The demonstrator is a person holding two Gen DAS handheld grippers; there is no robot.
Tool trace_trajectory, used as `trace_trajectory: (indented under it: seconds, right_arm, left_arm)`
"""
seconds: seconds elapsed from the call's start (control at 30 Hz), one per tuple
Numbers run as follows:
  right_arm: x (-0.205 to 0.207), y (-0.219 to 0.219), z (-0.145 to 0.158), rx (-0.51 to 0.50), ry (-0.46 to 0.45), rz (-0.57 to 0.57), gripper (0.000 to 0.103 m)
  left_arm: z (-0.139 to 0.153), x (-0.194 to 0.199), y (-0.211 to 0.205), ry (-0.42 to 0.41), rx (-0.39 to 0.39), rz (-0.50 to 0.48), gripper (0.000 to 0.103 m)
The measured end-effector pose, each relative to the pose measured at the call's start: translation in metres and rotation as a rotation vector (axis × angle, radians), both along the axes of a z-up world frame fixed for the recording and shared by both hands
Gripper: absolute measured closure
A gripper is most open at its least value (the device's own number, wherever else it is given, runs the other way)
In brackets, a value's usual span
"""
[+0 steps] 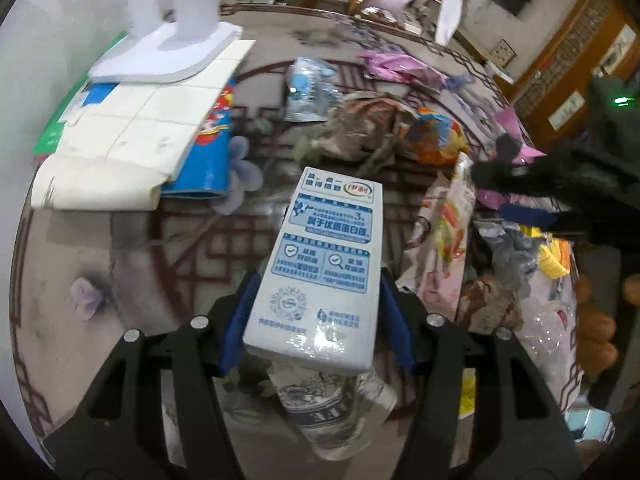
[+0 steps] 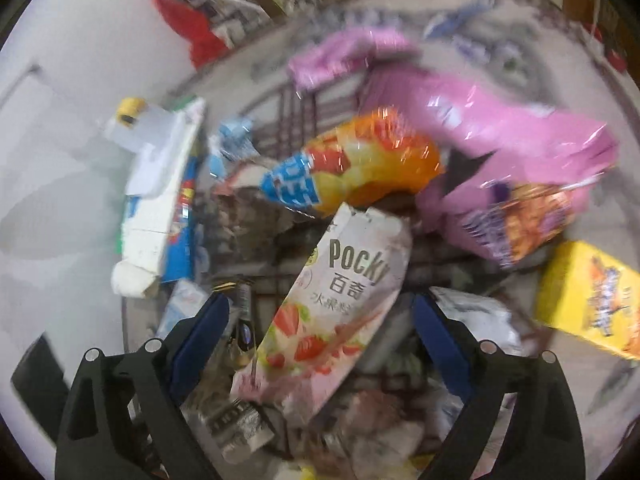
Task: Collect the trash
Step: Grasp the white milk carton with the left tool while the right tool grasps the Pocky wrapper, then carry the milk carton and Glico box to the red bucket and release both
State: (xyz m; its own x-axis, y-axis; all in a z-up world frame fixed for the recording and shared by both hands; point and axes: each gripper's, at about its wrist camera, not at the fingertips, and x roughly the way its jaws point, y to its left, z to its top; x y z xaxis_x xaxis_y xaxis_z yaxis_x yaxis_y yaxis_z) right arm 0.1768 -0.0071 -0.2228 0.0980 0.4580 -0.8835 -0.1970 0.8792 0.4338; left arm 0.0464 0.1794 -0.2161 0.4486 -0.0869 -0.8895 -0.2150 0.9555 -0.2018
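A white and blue milk carton (image 1: 328, 248) stands tilted above the patterned table (image 1: 120, 248), and my left gripper (image 1: 318, 288) is shut on it, blue pads pressed to its two sides. A crumpled clear bottle (image 1: 332, 412) lies under it. My right gripper (image 2: 320, 304) is open, its blue pads on either side of a pink Pocky strawberry bag (image 2: 340, 300) without touching it. In the left wrist view that gripper (image 1: 490, 192) reaches in from the right over the same bag (image 1: 444, 240).
Wrappers are heaped around: an orange snack bag (image 2: 360, 168), a large pink bag (image 2: 500, 128), a yellow box (image 2: 588, 296), a blue packet (image 1: 308, 88). White flattened cardboard (image 1: 132, 132) with white cups (image 1: 196, 12) sits at the far left beside the wall.
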Motion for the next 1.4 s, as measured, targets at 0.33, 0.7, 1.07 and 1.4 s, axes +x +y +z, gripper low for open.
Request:
trace_trajectory:
  seconds: [0.33,0.7,1.07,1.4]
  right_arm:
    - [0.003,0.001,-0.024,-0.017,0.089,0.015,0.041]
    - [-0.03,-0.032,0.032,0.057,-0.014,0.104,0.093]
    - [-0.064,-0.056,0.096,0.125,-0.219,0.068,0.093]
    - [-0.1,-0.149,0.146,0.116,-0.391,-0.081,0.093]
  left_arm:
    - [-0.003,0.008,0.006,0.019,0.011,-0.027,0.04]
    - [-0.005,0.033,-0.001,0.035,0.035,-0.078,0.046]
    - [0.053,-0.001,-0.019,-0.115,0.018,0.007,0.051]
    - [0.121,-0.006,-0.103,-0.303,-0.015,-0.095,0.051]
